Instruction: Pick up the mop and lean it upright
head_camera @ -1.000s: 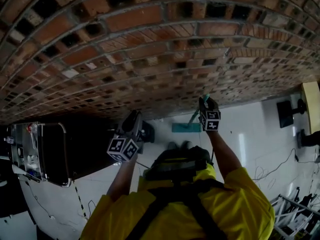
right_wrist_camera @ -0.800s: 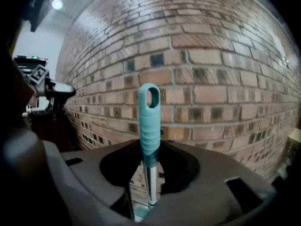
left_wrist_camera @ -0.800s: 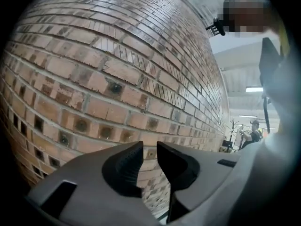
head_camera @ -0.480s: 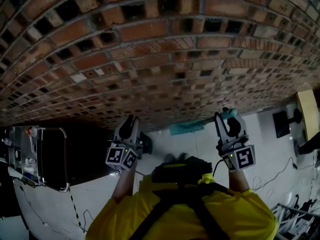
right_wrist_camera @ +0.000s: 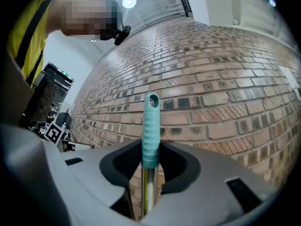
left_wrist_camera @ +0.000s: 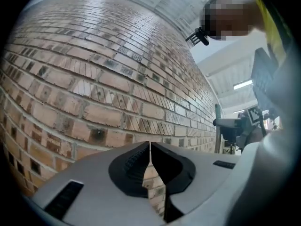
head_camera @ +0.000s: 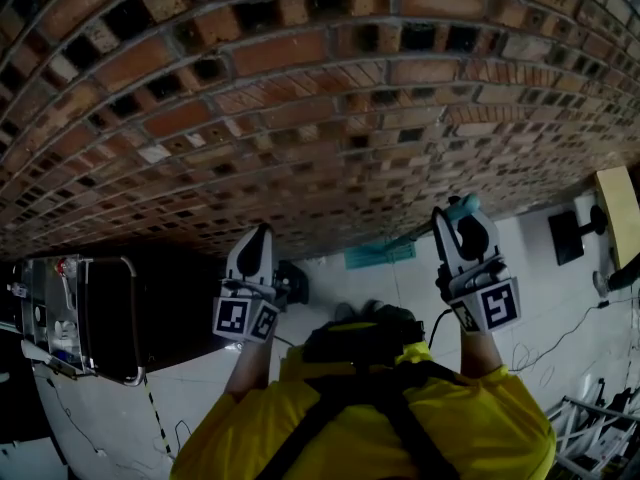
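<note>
The mop has a teal grip [right_wrist_camera: 151,126] on a shiny metal shaft [right_wrist_camera: 147,192] and stands upright in front of the brick wall [right_wrist_camera: 221,79]. My right gripper [right_wrist_camera: 150,163] is shut on the shaft just below the grip. In the head view the right gripper [head_camera: 457,220] is held up at the right with the teal grip [head_camera: 464,205] poking above it. The flat teal mop head [head_camera: 380,254] lies on the white floor at the wall's foot. My left gripper [head_camera: 259,238] is raised at the left, shut and empty; its jaws [left_wrist_camera: 150,155] meet with only bricks behind them.
A black cabinet with a metal frame [head_camera: 100,308] stands at the left. A small dark object [head_camera: 293,282] sits on the floor by the wall. Cables [head_camera: 560,333] trail over the white floor [head_camera: 540,268], a yellow board [head_camera: 622,213] and a metal rack [head_camera: 590,428] at the right.
My right gripper has moved right and closer to the camera with the mop handle in it. The mop head has shifted slightly along the wall's foot. The left gripper has risen a little.
</note>
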Tool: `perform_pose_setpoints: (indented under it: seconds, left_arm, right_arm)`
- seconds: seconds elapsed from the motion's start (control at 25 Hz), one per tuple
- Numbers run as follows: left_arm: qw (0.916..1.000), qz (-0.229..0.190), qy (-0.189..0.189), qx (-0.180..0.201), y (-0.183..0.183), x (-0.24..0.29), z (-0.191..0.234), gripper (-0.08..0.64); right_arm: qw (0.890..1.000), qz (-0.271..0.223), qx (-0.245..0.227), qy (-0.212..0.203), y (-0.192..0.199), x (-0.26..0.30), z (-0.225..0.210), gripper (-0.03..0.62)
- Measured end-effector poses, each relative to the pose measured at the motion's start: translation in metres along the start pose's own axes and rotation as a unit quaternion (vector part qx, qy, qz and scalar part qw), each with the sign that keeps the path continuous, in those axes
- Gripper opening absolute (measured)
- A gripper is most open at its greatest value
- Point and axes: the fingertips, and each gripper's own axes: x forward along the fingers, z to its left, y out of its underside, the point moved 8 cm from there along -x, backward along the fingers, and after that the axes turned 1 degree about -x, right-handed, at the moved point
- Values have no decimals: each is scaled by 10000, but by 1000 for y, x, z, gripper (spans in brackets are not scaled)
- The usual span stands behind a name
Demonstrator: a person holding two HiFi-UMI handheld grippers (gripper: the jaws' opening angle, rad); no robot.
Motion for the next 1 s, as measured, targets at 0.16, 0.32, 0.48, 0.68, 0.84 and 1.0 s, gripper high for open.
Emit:
perform_pose_setpoints:
  seconds: [0.16,0.32,0.48,0.68,0.84,1.0]
  left_arm:
    - [9998,-127,59,-167,1,-4,3,17]
    - [9996,6,117,-243,10,-5,5,18]
    - [9996,268,85,-63,28,-13,2,18]
    - [9980,600,191,21,51,-27,-2,18]
    - [9977,637,148,153,58,-39,0,18]
    - [9968,773,106,186,65,-41,2,18]
  right_arm:
    - [10000,26,82,-29,1,-1,2,121]
    - [9998,144,97,-33,42,1,-2,121]
    - [9971,699,290,119,145,8,-10,121]
    - [9860,1566,569,50,267,28,10,120]
    - [9753,2133,572,52,329,46,15,120]
    - [9700,2358,579,141,363,75,11,120]
